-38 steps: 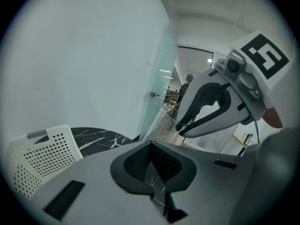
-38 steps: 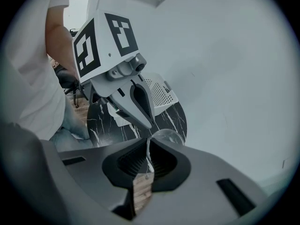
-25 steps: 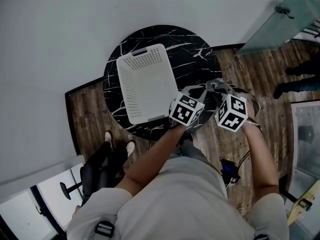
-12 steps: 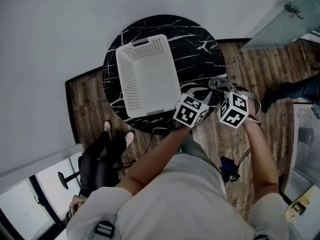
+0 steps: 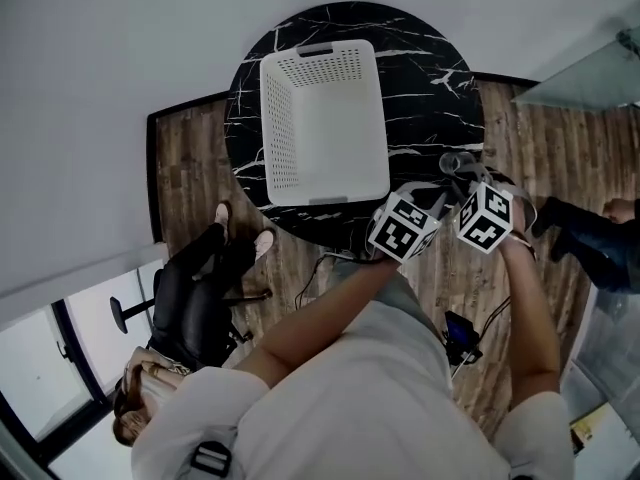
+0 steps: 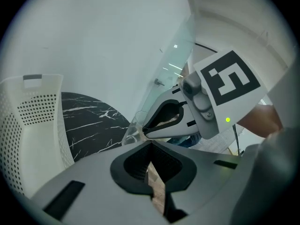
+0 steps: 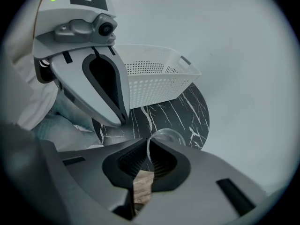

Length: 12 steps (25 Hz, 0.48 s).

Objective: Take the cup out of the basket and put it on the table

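Grips the clear cup by its rim with the right gripper, jaws pinched on the thin glass wall. Keeps the left gripper just beside it, jaws together on nothing, with a mere sliver of wood floor showing through the slit.

Over the last second, shifts both grippers little against the basket: still off its near right corner, well apart from it. Mostly moves the head instead, sliding basket and black marble table up and rightward in the head view. Leaves the basket empty throughout, its white bottom bare.

Puts the lifting-out behind; leaves only the setting down. Carries the cup about at the table's rim, right of the basket and nearer the body, seemingly not yet resting on the marble, though cannot tell the height for sure. Calls, probably, for a short move back toward the basket's right side to land the base fully on the stone, then a lowering and an opening of the jaws. Risks a slip or a tip otherwise: thin rim grip, smooth glass, edge close by.
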### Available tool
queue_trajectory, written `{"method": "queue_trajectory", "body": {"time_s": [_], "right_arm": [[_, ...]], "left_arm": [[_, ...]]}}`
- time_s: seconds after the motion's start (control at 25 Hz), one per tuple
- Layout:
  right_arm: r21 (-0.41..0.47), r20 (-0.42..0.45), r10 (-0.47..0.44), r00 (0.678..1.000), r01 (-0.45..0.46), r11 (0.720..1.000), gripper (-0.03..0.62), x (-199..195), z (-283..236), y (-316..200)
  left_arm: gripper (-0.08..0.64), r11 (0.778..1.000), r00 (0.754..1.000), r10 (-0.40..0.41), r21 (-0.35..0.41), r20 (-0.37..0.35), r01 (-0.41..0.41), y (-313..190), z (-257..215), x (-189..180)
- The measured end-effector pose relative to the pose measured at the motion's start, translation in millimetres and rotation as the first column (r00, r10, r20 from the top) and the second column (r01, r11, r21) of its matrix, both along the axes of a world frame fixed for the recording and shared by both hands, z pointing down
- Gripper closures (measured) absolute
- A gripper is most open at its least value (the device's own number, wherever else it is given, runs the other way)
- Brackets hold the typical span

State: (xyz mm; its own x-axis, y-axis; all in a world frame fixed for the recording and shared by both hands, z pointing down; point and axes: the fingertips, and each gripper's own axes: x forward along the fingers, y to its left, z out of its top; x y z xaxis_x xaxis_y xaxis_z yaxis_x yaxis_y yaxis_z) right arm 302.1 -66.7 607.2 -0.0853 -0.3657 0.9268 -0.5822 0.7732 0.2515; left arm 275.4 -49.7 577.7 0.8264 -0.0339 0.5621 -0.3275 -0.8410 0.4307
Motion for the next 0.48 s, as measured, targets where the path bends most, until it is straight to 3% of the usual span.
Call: {"method": "queue_trajectory", "body": {"time_s": [0.48], "right_arm": [[-0.058,-0.035,-0.08,0.996,0.078,0.995,0.569,-12,56,3]], "left_arm": [[0.555,0.999,0.998,-0.04,-0.024,0.048,0.041,10,40,-22]]}}
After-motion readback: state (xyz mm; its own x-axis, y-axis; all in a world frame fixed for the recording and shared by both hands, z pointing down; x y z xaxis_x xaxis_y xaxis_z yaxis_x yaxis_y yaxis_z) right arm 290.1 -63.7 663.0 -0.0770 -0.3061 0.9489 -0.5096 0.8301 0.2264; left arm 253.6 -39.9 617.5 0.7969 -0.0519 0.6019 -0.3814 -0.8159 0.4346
